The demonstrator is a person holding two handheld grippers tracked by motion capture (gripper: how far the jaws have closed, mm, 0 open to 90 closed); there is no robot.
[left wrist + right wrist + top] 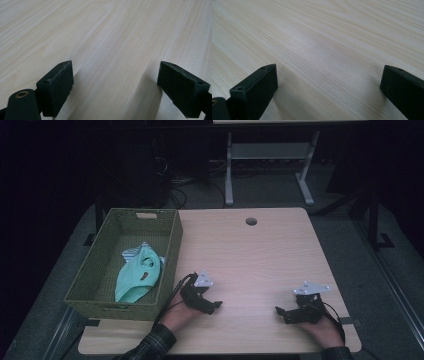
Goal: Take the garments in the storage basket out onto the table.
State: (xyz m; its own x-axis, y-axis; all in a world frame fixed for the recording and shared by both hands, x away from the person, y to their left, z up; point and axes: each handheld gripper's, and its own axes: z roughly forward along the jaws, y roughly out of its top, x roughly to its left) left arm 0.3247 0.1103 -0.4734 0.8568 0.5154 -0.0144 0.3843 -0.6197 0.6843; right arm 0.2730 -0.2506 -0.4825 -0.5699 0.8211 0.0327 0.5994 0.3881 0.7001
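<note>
A light wooden table (pixel 250 255) carries both grippers near its front edge. My left gripper (pixel 214 307) rests low at the front left, its tips pointing right toward the middle. My right gripper (pixel 281 314) rests at the front right, its tips pointing left. In the left gripper view the left gripper (pixel 115 82) stands open, with bare wood between the wide-apart jaws. In the right gripper view the right gripper (pixel 328 86) is likewise open over bare wood, nothing between its jaws.
A green woven basket (pixel 170 257) stands on the table's left side, holding a mint-green cloth (pixel 137 275) over a striped one. A round cable hole (pixel 251 221) sits near the far edge. Dark floor, cables and a stand's legs lie beyond.
</note>
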